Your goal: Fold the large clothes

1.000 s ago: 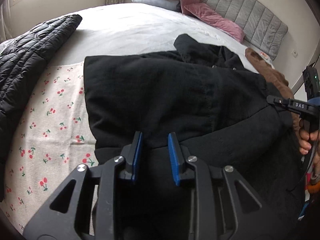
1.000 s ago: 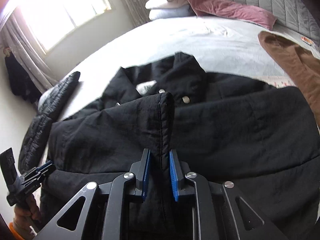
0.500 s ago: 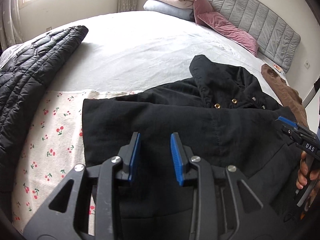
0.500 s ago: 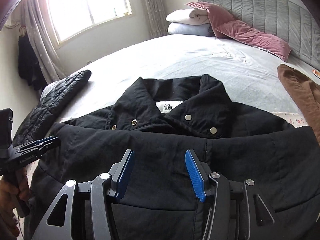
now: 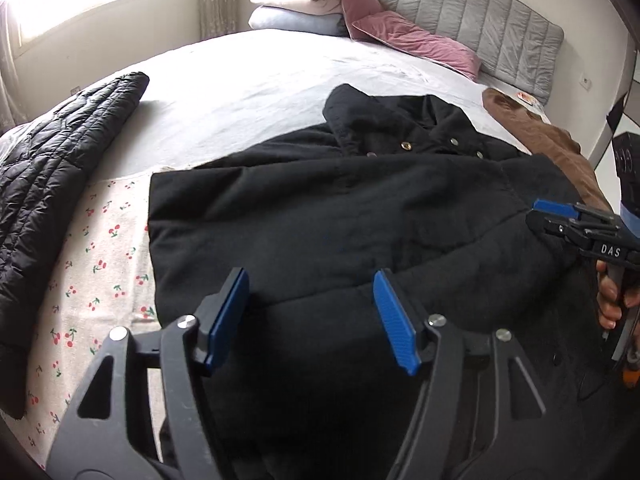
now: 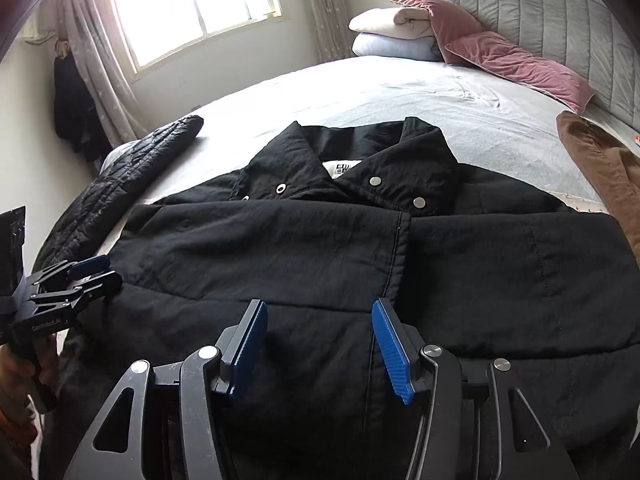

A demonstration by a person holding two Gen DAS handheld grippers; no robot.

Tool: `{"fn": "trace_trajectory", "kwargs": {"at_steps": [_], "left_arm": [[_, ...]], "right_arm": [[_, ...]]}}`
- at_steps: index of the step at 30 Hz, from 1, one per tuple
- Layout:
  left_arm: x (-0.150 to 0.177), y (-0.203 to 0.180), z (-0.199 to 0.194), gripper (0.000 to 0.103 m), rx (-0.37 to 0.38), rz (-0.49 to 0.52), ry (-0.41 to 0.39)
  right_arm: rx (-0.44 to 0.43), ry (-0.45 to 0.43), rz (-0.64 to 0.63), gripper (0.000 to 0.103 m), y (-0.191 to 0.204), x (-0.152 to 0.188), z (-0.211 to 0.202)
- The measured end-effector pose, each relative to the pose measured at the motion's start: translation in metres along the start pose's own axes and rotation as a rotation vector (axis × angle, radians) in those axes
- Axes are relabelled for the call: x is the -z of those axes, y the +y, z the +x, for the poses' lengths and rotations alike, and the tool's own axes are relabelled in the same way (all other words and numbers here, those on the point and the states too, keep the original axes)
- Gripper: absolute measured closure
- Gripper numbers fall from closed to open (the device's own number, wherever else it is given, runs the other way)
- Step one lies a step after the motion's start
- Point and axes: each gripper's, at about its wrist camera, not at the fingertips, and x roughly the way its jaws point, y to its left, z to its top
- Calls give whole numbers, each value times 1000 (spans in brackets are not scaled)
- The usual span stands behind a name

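Observation:
A black padded jacket [image 5: 320,208] [image 6: 320,240] lies flat on the bed. Its collar with metal snaps and a white label [image 6: 344,168] points toward the headboard, and a folded layer lies across its front. My left gripper [image 5: 310,280] hovers over the jacket's near left part with its jaws opening, the blue pads apart and pressing on nothing. My right gripper [image 6: 319,308] hovers over the jacket's front seam, jaws also opening, with no fabric pinched. Each gripper shows in the other's view: the right gripper [image 5: 560,216] at the jacket's right edge, the left gripper [image 6: 92,272] at its left edge.
A black quilted jacket [image 5: 52,168] [image 6: 140,168] lies along the bed's left side. A brown garment [image 5: 560,148] [image 6: 600,160] lies to the right. A cherry-print sheet [image 5: 100,260] covers the near left. Pink pillows [image 6: 516,64] and folded blankets [image 5: 296,8] rest by the grey headboard.
Both grippers let go of the jacket fabric, opened wide and drew back. The raised fold the right gripper held now lies flat on the jacket.

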Motion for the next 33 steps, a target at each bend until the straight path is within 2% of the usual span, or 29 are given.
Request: {"fn": "trace_trajectory", "kwargs": {"at_steps": [1, 2, 3, 6, 9, 11, 19, 26, 33], "left_arm": [[8, -2, 5, 35, -9, 17, 13], [15, -2, 12, 35, -13, 19, 26], [19, 0, 16, 34, -7, 12, 33], [10, -1, 6, 35, -30, -19, 56], [7, -1, -23, 32, -25, -69, 56], [12, -1, -47, 22, -24, -106, 44], [49, 3, -146, 7, -43, -219, 86], [92, -8, -216, 6, -41, -237, 118], [140, -17, -255, 6, 27, -223, 134]], "right_arm": [[22, 12, -5, 43, -1, 7, 3], [49, 43, 6, 37, -6, 13, 12], [42, 71, 35, 36, -12, 18, 19], [14, 69, 117, 34, -22, 19, 9], [1, 54, 130, 34, -24, 18, -23], [-3, 35, 111, 32, -24, 22, -53], [31, -2, 59, 19, -38, 62, -178], [57, -19, 60, 16, -53, 110, -258], [53, 10, 79, 14, -77, 169, -289]]}}
